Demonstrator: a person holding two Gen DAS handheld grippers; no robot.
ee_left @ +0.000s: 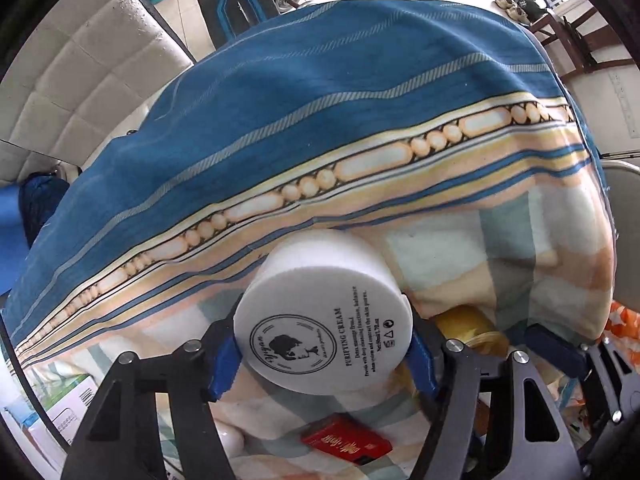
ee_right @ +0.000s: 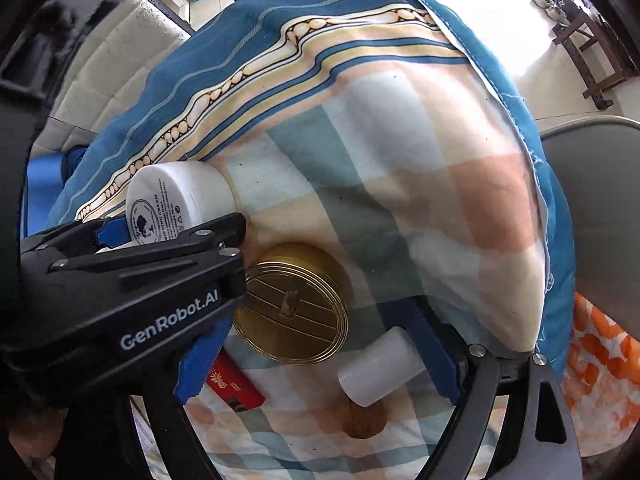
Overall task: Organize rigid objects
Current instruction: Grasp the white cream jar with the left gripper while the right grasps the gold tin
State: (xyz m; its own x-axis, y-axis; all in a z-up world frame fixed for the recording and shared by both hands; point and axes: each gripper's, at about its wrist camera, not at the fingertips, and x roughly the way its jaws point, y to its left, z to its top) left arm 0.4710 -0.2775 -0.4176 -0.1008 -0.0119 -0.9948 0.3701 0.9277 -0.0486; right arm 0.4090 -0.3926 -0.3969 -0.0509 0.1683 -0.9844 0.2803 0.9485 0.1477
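Observation:
A white cream jar (ee_left: 324,320) lies on its side on the checked sheet (ee_right: 400,200), its printed lid facing the camera. My left gripper (ee_left: 322,358) is shut on it, a blue pad on each side of the jar. In the right wrist view the same jar (ee_right: 176,196) shows at the left, above the left gripper's black frame. My right gripper (ee_right: 316,360) hangs open, its jaws wide apart, over a round gold tin (ee_right: 296,304), a small white bottle (ee_right: 376,368) and a flat red box (ee_right: 236,384). It touches none of them.
A blue striped blanket (ee_left: 320,100) is folded back just beyond the jar. A small brown round object (ee_right: 364,420) lies below the white bottle. A grey chair (ee_right: 592,200) and orange-patterned cloth (ee_right: 600,360) are at the right. A cardboard box (ee_left: 68,412) sits at the lower left.

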